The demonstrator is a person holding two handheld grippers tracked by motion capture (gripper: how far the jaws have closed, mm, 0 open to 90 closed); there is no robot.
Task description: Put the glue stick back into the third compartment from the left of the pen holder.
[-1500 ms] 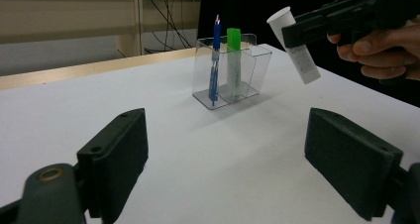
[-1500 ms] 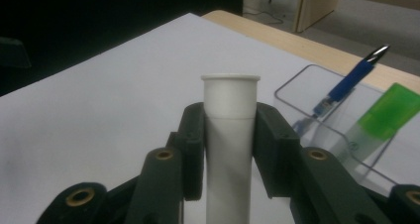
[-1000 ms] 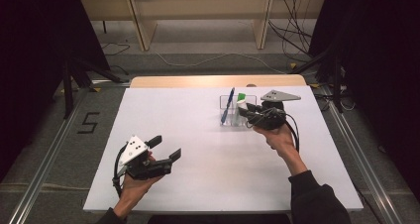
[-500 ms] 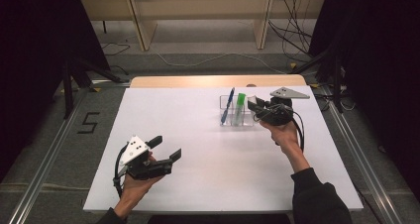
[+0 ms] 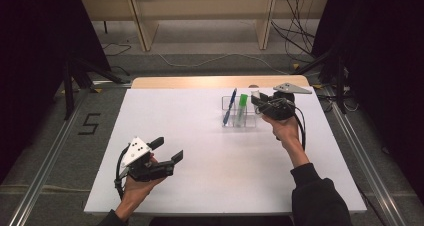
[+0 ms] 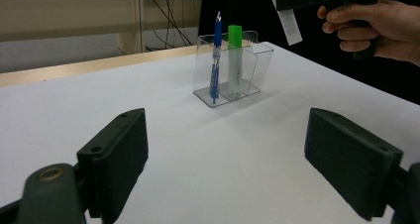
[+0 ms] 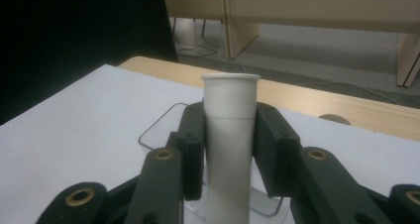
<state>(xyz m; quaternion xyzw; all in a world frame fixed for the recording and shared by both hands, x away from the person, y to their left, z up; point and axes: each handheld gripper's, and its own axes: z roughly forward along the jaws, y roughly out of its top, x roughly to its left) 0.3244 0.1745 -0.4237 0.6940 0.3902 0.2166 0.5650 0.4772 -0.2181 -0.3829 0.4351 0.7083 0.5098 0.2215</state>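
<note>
A clear plastic organizer stands at the back right of the white table. A blue pen and a green marker stand upright in it. My right gripper hovers just right of the organizer, shut on a white tube held upright between its pads. The organizer's rim lies below and behind the tube. My left gripper rests near the front left, jaws wide open and bare, facing the organizer, the pen and the marker.
The table's wooden far edge ends ahead of shelving legs and floor cables. Metal rails run along both sides of the table. The other hand with the tube hangs at the top right of the left gripper view.
My right gripper has drifted a little to the right and toward the far edge, still gripping the white tube. The left gripper has stayed put.
</note>
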